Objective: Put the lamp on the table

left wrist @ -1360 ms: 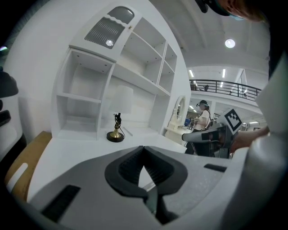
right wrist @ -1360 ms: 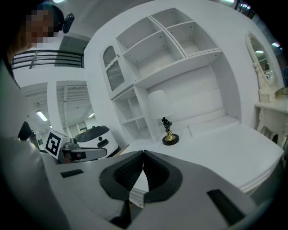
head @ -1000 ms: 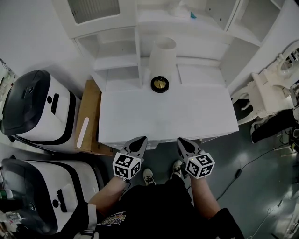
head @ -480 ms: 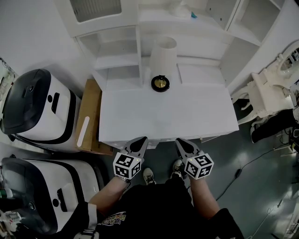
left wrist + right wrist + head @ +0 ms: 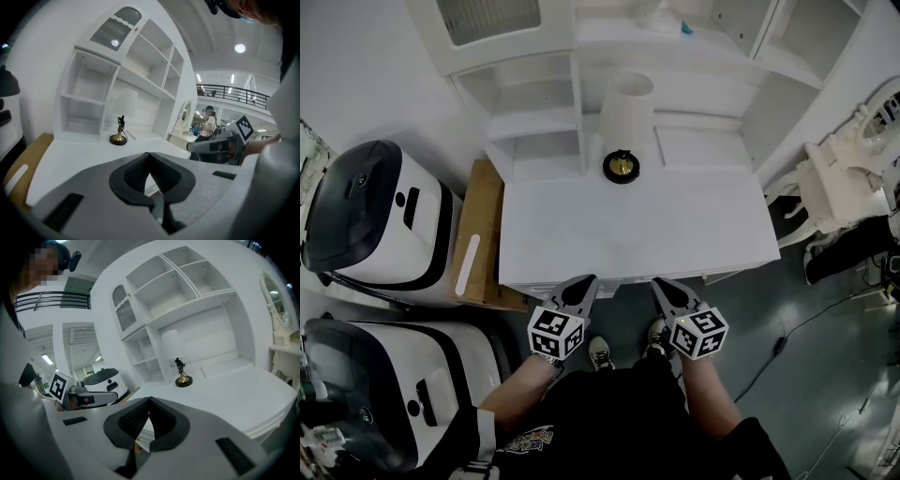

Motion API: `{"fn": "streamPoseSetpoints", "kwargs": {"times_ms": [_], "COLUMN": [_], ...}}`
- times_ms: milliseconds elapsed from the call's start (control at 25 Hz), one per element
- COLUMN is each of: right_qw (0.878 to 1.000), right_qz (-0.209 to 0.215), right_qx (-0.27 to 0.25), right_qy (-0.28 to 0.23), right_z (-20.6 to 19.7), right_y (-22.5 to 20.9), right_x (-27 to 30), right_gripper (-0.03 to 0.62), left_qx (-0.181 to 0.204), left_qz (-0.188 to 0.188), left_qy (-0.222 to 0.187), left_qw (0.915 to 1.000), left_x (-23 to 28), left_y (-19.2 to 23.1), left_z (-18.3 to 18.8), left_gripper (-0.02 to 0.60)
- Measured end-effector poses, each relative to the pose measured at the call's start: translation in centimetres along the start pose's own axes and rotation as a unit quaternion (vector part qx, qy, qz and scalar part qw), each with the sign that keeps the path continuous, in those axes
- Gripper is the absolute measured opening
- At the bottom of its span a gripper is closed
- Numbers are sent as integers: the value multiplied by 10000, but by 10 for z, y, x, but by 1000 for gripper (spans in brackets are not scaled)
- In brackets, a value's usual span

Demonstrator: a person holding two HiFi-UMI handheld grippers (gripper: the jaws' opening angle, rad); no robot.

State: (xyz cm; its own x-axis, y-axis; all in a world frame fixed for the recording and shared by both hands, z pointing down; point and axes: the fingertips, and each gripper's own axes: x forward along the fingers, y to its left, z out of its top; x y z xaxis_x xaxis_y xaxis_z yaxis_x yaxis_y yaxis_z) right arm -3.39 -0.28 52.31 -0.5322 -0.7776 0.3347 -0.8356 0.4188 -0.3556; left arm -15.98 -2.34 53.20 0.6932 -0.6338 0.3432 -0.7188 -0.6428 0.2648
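A lamp with a white shade (image 5: 626, 111) and a round black-and-gold base (image 5: 622, 168) stands upright at the back of the white table (image 5: 637, 230), against the shelf unit. It also shows in the left gripper view as the lamp (image 5: 120, 127) and in the right gripper view as the lamp (image 5: 182, 372). My left gripper (image 5: 580, 285) and right gripper (image 5: 662, 287) hover side by side at the table's front edge, far from the lamp. Both are shut with nothing between the jaws.
A white shelf unit (image 5: 581, 66) rises behind the table. A brown cardboard box (image 5: 476, 234) and two white-and-black machines (image 5: 375, 220) stand to the left. A white ornate dresser (image 5: 848, 178) is on the right. A cable (image 5: 787, 342) lies on the dark floor.
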Motion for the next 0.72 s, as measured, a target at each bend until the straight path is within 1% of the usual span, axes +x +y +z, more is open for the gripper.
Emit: {"fn": "streamPoseSetpoints", "kwargs": {"times_ms": [400, 720], "right_qw": [10000, 10000], "right_qz": [-23, -14], "right_qx": [43, 38], "right_qy": [5, 12], "right_z": [-2, -1], "right_y": [-2, -4], "right_x": [2, 6], "right_gripper": [25, 25], "left_qx": [22, -91], "left_qz": [-55, -93], "left_qy": [55, 50], "left_qw": [10000, 9999], "left_x": [2, 6], "left_y": [-1, 2], "left_z": [-2, -2], "left_gripper": [6, 6]}}
